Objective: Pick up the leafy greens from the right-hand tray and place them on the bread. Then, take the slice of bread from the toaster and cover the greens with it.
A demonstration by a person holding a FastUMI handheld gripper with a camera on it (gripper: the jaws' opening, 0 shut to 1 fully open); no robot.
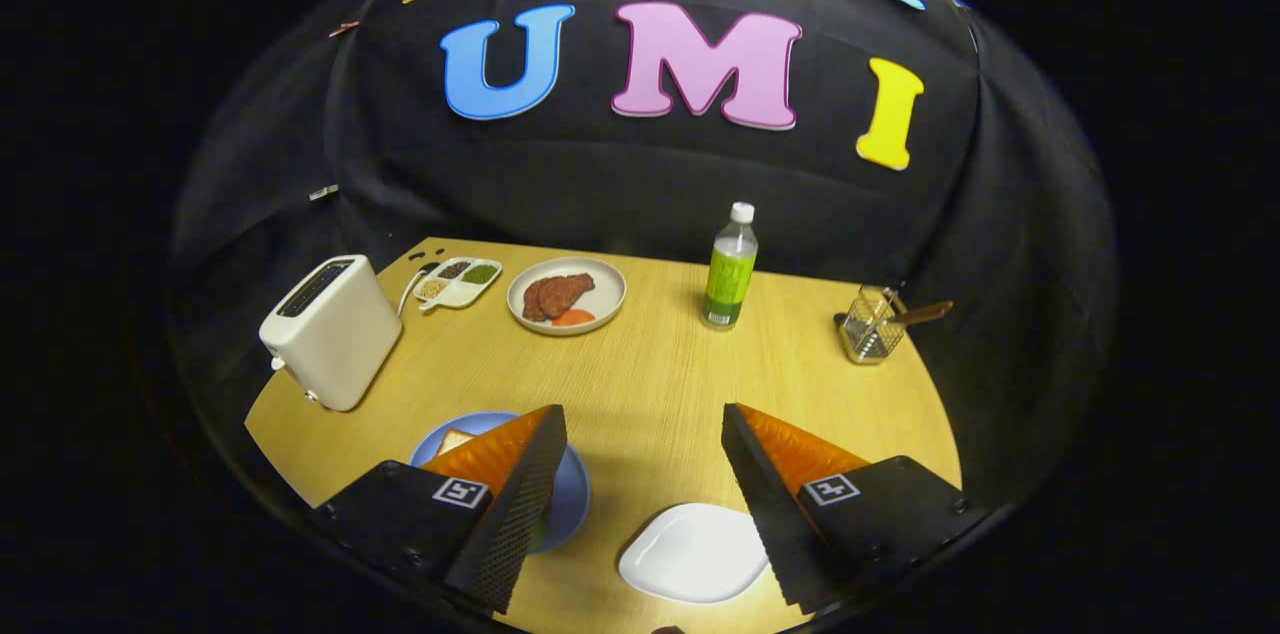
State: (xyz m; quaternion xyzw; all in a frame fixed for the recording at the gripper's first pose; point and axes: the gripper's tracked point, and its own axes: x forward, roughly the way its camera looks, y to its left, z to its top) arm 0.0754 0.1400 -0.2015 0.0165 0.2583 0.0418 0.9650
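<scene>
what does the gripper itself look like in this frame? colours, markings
The gripper has two wedge-shaped jaws: black outside, with finely textured black inner pads and orange upper faces. Each sits on a black block carrying a small square black-and-white marker and screws. No cables show.

On the wooden tabletop (650,384): one cream toaster (330,329), one divided condiment dish (458,283) with four compartments, one round plate of sliced meat (566,295), one green-labelled drink bottle (730,269), one wire utensil holder (872,324), one blue plate (570,504) carrying one slice of bread (455,440), and one white tray (693,554). One set of tongs (645,429), two fingers spread wide apart.
</scene>
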